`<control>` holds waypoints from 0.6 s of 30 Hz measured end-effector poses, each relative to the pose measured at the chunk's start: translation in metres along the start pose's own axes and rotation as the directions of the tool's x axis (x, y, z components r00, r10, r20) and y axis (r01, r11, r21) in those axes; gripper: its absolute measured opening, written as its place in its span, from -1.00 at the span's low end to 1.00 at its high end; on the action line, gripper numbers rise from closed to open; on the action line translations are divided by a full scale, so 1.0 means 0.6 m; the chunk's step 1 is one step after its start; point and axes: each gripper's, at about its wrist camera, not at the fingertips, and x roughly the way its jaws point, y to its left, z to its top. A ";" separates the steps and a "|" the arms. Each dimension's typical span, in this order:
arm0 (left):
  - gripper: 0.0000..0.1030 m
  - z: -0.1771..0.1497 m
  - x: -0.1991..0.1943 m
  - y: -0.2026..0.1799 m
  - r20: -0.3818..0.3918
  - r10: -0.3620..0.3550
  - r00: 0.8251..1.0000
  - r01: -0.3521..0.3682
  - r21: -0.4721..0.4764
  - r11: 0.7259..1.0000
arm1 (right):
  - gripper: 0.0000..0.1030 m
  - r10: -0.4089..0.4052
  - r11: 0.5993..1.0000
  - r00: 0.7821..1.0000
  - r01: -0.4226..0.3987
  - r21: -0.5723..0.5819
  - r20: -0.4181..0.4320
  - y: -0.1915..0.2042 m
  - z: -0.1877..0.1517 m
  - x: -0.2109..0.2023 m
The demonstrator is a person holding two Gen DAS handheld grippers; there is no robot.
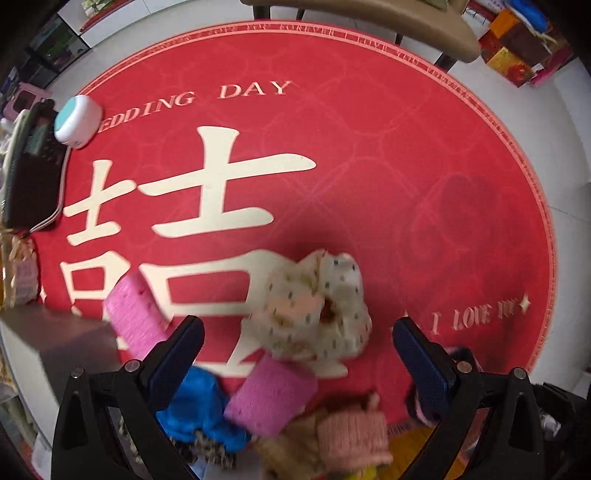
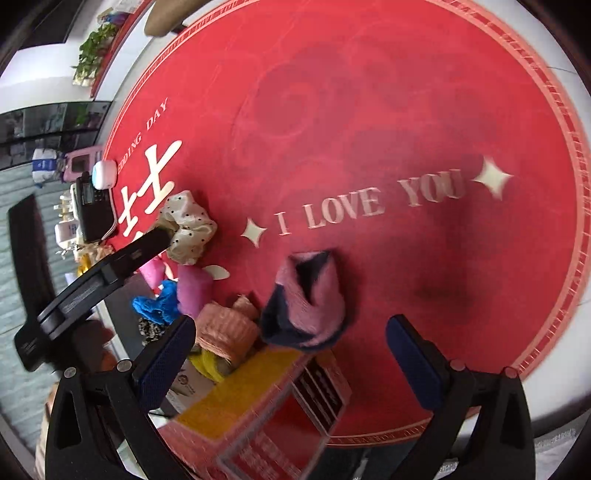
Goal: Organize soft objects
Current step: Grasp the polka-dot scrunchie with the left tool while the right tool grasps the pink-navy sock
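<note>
Soft things lie heaped on the red round mat [image 1: 369,166]. In the left wrist view my left gripper [image 1: 300,355] is open just above a cream dotted scrunchie [image 1: 317,310], holding nothing. Around it lie two pink rolls [image 1: 135,314] [image 1: 271,398], a blue cloth [image 1: 199,410] and a peach knitted piece [image 1: 354,432]. In the right wrist view my right gripper [image 2: 291,363] is open and empty, just short of a pink-and-navy sock bundle [image 2: 306,306]. The left gripper's finger [image 2: 142,251] reaches over the scrunchie [image 2: 188,229] there.
A red and yellow box [image 2: 258,406] sits at the mat's near edge under the right gripper. A black desk phone [image 1: 33,170] and a white-and-teal round device [image 1: 77,120] stand at the far left. A chair [image 1: 369,22] and coloured boxes [image 1: 517,48] lie beyond the mat.
</note>
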 end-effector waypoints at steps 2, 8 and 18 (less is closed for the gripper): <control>1.00 0.007 0.020 -0.005 -0.008 0.013 1.000 -0.013 -0.001 1.000 | 1.00 -0.001 1.000 1.000 0.001 -0.019 -0.023 0.006 0.010 0.017; 1.00 0.002 0.067 -0.005 -0.050 0.035 0.998 -0.036 -0.014 0.999 | 0.91 0.039 0.999 0.993 -0.042 -0.029 -0.115 0.007 0.030 0.069; 1.00 -0.006 0.092 -0.005 -0.072 0.033 0.997 -0.034 -0.013 0.999 | 0.21 -0.125 0.981 0.980 0.099 -0.167 -0.153 0.042 0.033 0.101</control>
